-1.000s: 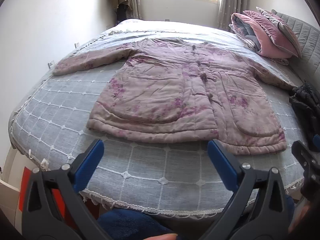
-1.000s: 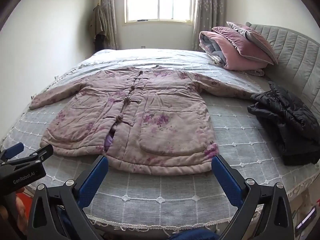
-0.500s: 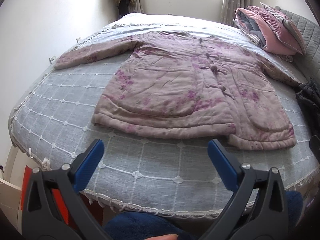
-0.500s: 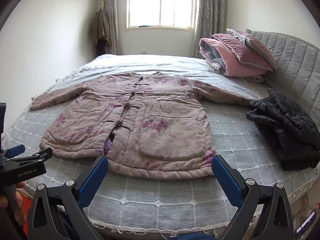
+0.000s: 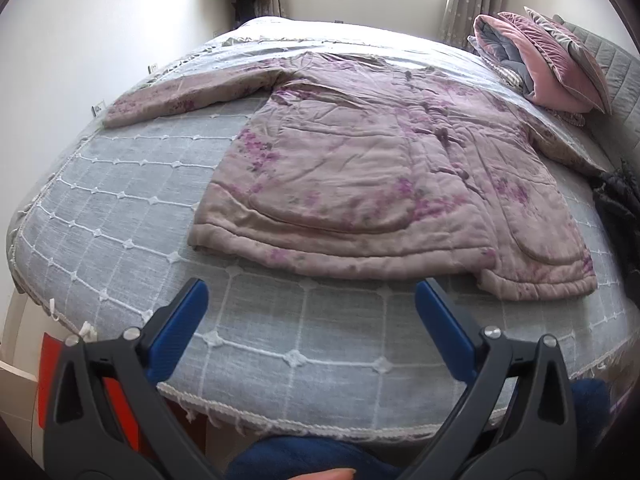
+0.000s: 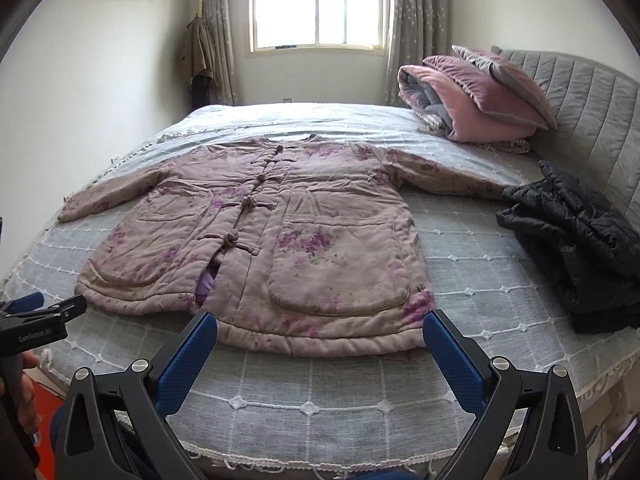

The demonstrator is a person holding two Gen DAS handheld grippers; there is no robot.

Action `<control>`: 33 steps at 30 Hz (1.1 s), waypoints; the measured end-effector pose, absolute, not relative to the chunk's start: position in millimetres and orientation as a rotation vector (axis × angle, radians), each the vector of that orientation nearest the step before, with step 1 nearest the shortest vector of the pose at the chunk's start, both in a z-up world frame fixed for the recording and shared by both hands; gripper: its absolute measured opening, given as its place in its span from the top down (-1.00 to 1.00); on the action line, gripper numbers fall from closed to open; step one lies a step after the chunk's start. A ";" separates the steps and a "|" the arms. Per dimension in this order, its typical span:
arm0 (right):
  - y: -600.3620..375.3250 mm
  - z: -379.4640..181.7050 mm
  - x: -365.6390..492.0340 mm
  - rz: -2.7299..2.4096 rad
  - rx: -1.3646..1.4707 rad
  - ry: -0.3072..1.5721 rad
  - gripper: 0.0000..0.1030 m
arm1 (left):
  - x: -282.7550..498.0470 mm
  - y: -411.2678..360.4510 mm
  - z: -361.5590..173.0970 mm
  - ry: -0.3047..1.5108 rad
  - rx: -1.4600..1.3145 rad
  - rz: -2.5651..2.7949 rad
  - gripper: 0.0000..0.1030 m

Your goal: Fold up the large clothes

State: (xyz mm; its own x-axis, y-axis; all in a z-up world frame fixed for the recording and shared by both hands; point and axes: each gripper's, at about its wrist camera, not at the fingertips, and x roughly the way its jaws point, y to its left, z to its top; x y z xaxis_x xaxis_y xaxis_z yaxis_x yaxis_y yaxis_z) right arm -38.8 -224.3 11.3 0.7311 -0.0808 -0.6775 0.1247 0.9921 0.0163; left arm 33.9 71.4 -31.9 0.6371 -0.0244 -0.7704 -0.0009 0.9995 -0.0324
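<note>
- The bed (image 6: 360, 392) carries everything; it wears a grey cover stitched in a white grid, with a fringed edge along the near side.
- A padded floral coat (image 6: 280, 240) lies flat on the cover, front up, hem toward the near edge, both sleeves spread out to the sides.
- A black jacket (image 6: 576, 240) lies crumpled near the coat's one sleeve end.
- A pink and grey folded quilt with pillows (image 6: 472, 96) is stacked by the grey headboard (image 6: 592, 96).

Soft daylight cast from the blown-out window (image 6: 318, 4) (white glare across its panes), faint shadows, straight lines bowed by fisheye distortion, corners blackened by vignetting, slight blur seen in the left wrist view.
</note>
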 end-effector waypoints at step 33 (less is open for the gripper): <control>-371.8 -107.4 43.0 0.074 0.485 0.985 0.70 | 146.8 176.9 -99.6 1.002 -0.365 -0.101 0.54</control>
